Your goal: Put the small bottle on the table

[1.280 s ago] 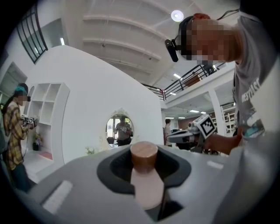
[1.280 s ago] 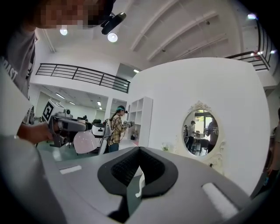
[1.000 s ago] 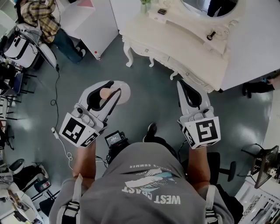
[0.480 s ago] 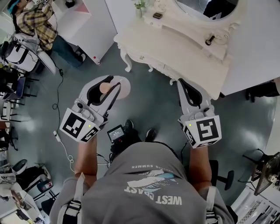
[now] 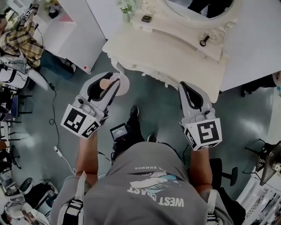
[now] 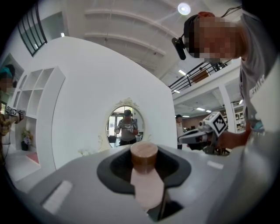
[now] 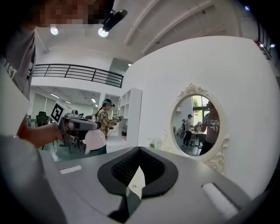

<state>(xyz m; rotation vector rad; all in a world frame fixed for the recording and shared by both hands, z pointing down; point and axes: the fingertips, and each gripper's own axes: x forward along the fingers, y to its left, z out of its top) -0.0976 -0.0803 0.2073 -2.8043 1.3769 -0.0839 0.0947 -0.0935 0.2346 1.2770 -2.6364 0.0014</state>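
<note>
My left gripper (image 5: 110, 80) is shut on a small pale pink bottle (image 5: 123, 84) with a brown cap (image 5: 104, 83), held over the grey floor just short of the white dressing table's (image 5: 175, 52) near left corner. In the left gripper view the bottle (image 6: 146, 183) stands between the jaws with its cap (image 6: 144, 155) up, and the oval mirror (image 6: 125, 127) lies beyond. My right gripper (image 5: 187, 86) is shut with nothing in it, level with the table's front edge. In the right gripper view its jaws (image 7: 138, 174) meet, and the left gripper (image 7: 81, 124) shows with the bottle (image 7: 95, 140).
On the table top are a small plant (image 5: 126, 8), a dark flat item (image 5: 146, 18) and a dark key-like item (image 5: 203, 41). A white shelf unit (image 5: 74, 30) and a seated person (image 5: 19, 37) are at far left. A cable (image 5: 59, 149) trails on the floor.
The table has come nearer and lower in the head view as the person steps toward it. Both grippers keep their pose, and the left one still holds the bottle.
</note>
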